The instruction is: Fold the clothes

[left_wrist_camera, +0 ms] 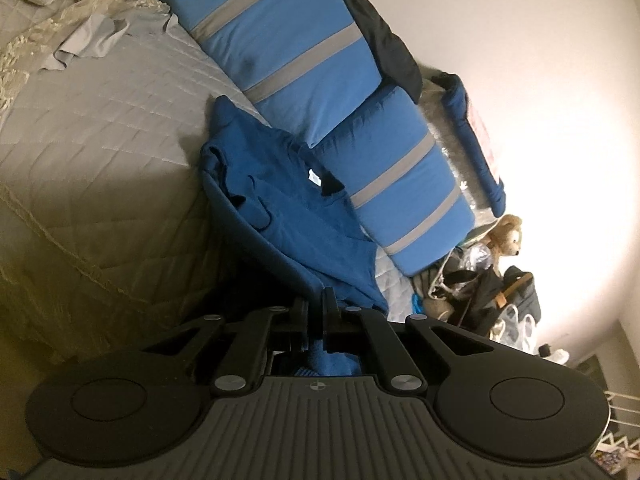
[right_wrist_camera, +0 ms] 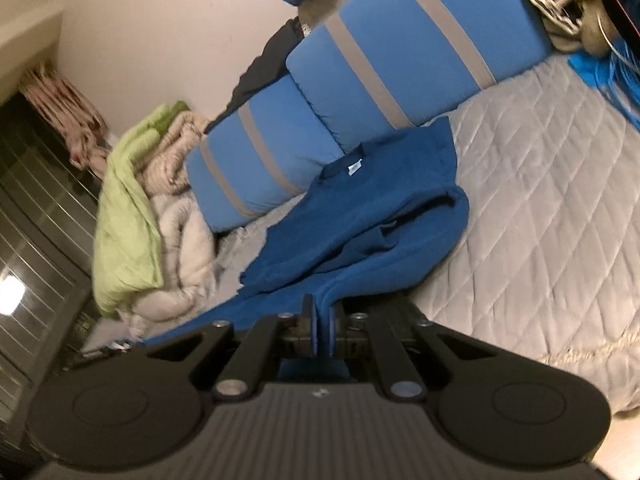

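Observation:
A dark blue shirt (left_wrist_camera: 288, 216) lies on the grey quilted bed (left_wrist_camera: 100, 140), its collar with a white label toward the striped cushions. My left gripper (left_wrist_camera: 318, 300) is shut on the shirt's near hem, with blue cloth pinched between the jaws and hanging below them. In the right wrist view the same blue shirt (right_wrist_camera: 372, 208) stretches away from my right gripper (right_wrist_camera: 322, 312), which is shut on another part of the near hem. The cloth rises off the bed (right_wrist_camera: 540, 200) toward both grippers.
Two blue cushions with grey stripes (left_wrist_camera: 304, 64) (right_wrist_camera: 360, 80) lean along the wall behind the shirt. A green blanket and pale duvet (right_wrist_camera: 132, 208) are piled at one end. A teddy bear (left_wrist_camera: 504, 236) and bags sit past the other end. A grey garment (left_wrist_camera: 92, 36) lies near the white pillows.

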Action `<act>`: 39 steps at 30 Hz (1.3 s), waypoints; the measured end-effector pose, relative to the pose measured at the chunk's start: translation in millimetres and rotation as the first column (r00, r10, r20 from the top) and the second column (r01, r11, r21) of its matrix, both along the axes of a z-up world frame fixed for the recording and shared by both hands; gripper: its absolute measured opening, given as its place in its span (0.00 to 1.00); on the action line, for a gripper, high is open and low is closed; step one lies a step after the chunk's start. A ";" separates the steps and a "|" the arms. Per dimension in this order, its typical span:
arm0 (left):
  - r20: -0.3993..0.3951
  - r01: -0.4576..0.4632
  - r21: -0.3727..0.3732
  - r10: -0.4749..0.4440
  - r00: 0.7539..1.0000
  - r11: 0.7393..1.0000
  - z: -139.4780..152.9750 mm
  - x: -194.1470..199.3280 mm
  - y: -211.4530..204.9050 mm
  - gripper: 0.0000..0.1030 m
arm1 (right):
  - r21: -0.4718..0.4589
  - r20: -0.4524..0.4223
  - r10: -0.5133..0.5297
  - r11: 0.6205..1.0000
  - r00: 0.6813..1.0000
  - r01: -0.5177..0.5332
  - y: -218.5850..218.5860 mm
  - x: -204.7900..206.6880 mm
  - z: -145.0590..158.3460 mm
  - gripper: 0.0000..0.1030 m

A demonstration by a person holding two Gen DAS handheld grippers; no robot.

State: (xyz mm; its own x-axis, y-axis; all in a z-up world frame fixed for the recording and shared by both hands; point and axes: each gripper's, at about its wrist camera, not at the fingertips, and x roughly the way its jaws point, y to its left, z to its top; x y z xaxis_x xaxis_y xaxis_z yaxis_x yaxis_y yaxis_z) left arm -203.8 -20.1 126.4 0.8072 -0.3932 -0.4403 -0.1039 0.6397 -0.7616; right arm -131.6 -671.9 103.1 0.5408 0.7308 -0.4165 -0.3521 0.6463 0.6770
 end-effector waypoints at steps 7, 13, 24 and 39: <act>-0.005 -0.030 -0.014 0.030 1.000 0.999 1.9 4.2 1.1 0.05 | -0.035 -0.066 0.003 0.999 0.998 -0.005 13.1 11.7 -0.1 0.06; 0.028 -0.039 -0.019 0.040 0.999 0.999 8.9 2.4 -0.7 0.05 | 0.018 -0.097 -0.021 1.000 0.995 0.023 5.8 14.2 2.2 0.05; 0.188 -0.071 -0.036 0.076 0.979 0.997 59.6 -38.1 -11.8 0.04 | 0.288 -0.042 -0.066 0.955 0.997 0.075 -37.8 -11.7 36.0 0.05; 0.124 -0.160 -0.010 0.160 0.979 0.987 50.2 4.4 1.4 0.05 | 0.238 -0.035 -0.111 0.964 0.993 0.116 -26.9 7.7 46.0 0.05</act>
State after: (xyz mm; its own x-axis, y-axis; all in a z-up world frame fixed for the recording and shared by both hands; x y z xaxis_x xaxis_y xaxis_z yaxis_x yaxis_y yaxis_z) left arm -199.4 -18.7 176.6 0.9080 -0.2545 -0.3327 -0.1095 0.6224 -0.7750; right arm -123.9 -698.8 149.1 0.6190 0.7449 -0.2489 -0.2700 0.4994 0.8232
